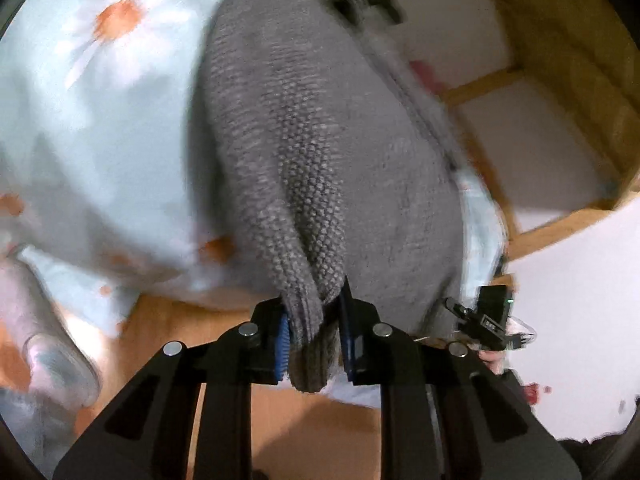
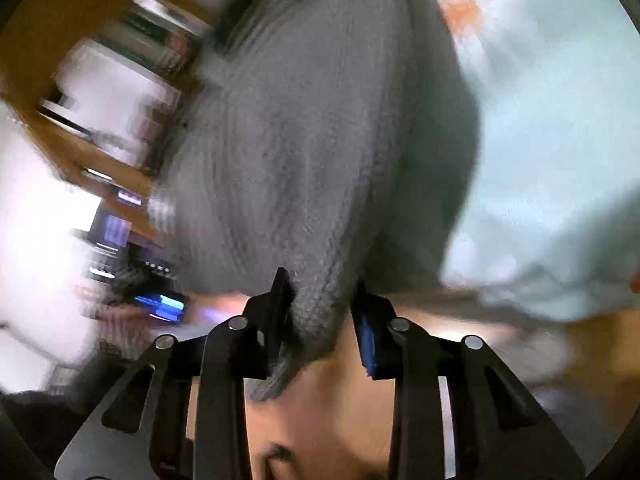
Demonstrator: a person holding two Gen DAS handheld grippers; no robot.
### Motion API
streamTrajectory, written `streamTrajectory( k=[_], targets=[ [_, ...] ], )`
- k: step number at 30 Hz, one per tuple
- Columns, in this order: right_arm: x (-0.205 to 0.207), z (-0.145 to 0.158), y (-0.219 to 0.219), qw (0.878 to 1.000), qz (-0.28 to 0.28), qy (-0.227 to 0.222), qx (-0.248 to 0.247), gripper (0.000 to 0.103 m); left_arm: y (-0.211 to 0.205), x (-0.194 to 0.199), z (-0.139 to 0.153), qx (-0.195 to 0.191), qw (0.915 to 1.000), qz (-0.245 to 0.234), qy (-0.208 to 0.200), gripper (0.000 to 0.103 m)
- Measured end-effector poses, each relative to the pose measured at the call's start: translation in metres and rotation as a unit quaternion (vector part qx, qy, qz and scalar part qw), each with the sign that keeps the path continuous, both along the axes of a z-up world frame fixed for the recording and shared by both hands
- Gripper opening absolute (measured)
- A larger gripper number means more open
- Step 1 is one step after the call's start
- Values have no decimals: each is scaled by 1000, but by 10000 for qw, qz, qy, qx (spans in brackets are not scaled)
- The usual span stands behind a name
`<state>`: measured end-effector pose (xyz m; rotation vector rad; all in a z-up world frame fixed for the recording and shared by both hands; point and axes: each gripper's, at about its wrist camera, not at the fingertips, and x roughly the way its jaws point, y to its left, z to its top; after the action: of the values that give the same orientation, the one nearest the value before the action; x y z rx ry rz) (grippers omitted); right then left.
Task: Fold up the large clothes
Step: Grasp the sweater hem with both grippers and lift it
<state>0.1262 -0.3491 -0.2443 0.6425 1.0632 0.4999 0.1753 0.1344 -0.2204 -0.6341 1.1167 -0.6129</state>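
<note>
Bedding first, far left in my left wrist view: pale blue bedspread [image 1: 100, 140], soft cotton look, printed with white daisies with orange centres. It hangs over a wooden floor [image 1: 168, 320]. Centre: grey chunky-knit sweater [image 1: 312, 152], bumpy moss-stitch surface, ribbed hem, lying bunched on the bedspread and draping toward me. My left gripper [image 1: 314, 340], black plastic with blue ribbed pads, is pinching a folded wad of the hem; both pads press into the knit. Right of that, a wooden bed frame [image 1: 560, 80] with pale slats, then a white wall [image 1: 580, 300].

Right wrist view is heavily motion-blurred. Left edge: wooden shelves [image 2: 80, 120] with white and dark items, not readable. Centre: same sweater [image 2: 312, 140], knit smeared into streaks. My right gripper [image 2: 322, 320] has a narrow tongue of hem between its fingers, touching the left pad; gap visible at the right pad, so not clamped. Bedspread [image 2: 540, 140] on the right.
</note>
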Motion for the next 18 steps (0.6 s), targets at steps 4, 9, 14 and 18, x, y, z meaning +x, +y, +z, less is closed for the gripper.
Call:
streamTrajectory(
  k=[4,9,14,18],
  targets=[
    [6,-17,35,9982,562,128,-187,32,1,1,-10,50,9998,24,197,19],
    [-6,14,37,9905,679,-457,1105,9,-1,-6,10,112,9997,-206,-53,18],
    [-26,46,24,9738,437,-964,2015,9,8,-10,25,-88,9999,-132,62,18],
    [-36,62,17,9668,304,-1218,2227,9,17,-20,48,-133,9998,-140,-34,17]
  ],
)
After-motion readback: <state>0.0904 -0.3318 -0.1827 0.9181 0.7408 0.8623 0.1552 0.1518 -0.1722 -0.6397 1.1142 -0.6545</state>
